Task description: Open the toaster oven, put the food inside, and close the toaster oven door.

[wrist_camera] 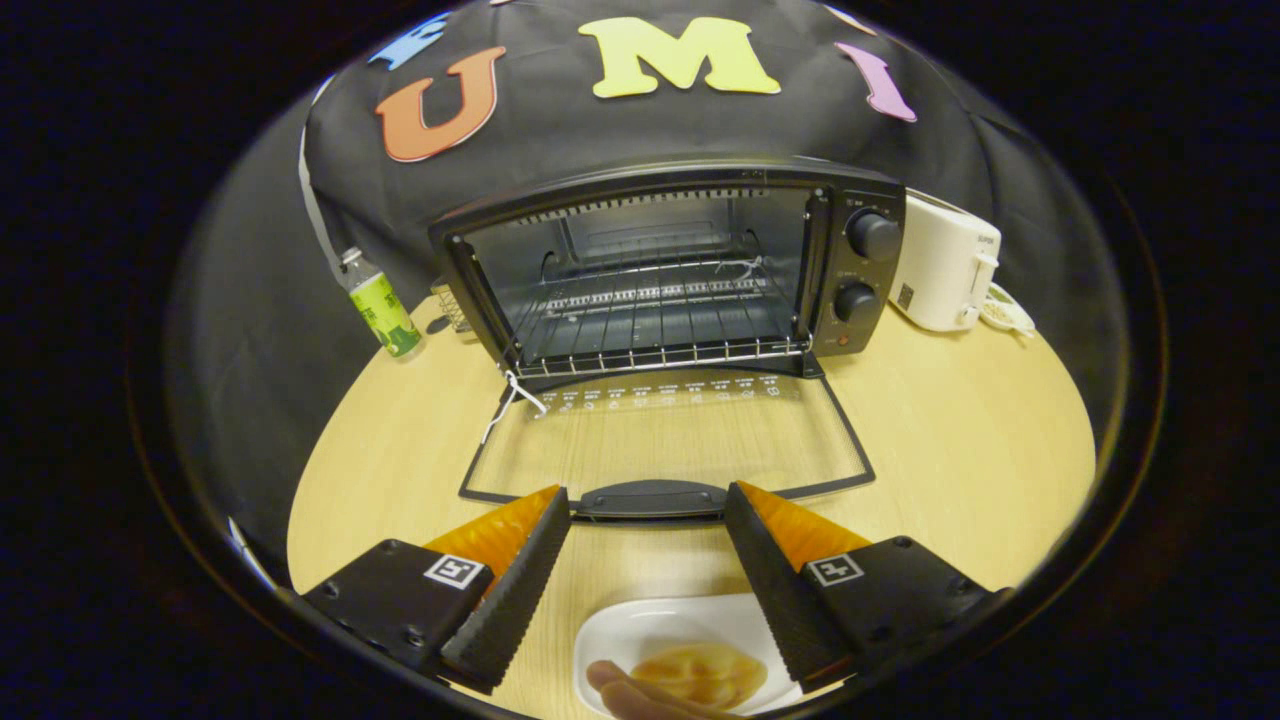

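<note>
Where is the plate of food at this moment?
In the gripper view, the white plate of food sits on the table between the open tool's fingers, nearer than the oven's lowered door.

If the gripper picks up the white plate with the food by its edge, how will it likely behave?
The white plate looks glossy, so the ribbed fingers may slip on its rim. It seems shallow, so tilting could slide the food off. The gripper stands open above it, and fingertips steady the near edge.

Toaster oven door down (flat on table), hand-held gripper fingers spread, food plate between them
</note>
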Available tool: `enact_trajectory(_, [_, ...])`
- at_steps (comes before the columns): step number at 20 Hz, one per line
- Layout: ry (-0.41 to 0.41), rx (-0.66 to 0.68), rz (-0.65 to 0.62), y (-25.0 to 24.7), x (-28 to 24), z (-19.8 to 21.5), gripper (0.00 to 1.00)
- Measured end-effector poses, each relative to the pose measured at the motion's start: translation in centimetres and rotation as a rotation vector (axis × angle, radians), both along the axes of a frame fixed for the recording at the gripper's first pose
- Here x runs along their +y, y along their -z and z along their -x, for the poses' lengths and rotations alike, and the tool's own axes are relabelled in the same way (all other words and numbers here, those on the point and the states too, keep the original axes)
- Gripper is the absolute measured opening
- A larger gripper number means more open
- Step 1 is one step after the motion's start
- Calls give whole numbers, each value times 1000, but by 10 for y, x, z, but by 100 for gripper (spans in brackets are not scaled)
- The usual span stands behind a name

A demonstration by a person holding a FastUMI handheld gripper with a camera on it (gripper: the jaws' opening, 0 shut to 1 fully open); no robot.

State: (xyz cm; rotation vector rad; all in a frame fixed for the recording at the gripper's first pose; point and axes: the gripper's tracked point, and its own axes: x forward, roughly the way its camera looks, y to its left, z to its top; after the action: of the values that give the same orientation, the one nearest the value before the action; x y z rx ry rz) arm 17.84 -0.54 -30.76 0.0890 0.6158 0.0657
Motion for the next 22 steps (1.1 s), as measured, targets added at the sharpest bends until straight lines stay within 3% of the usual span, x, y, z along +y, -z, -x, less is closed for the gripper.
enact_trajectory(8, [-39,-75,69,-24,-14,76,100])
enact_trajectory(15, [-80,-114,37,12,-20,134,100])
enact_trajectory(22, [-69,-105,46,59,-18,145,100])
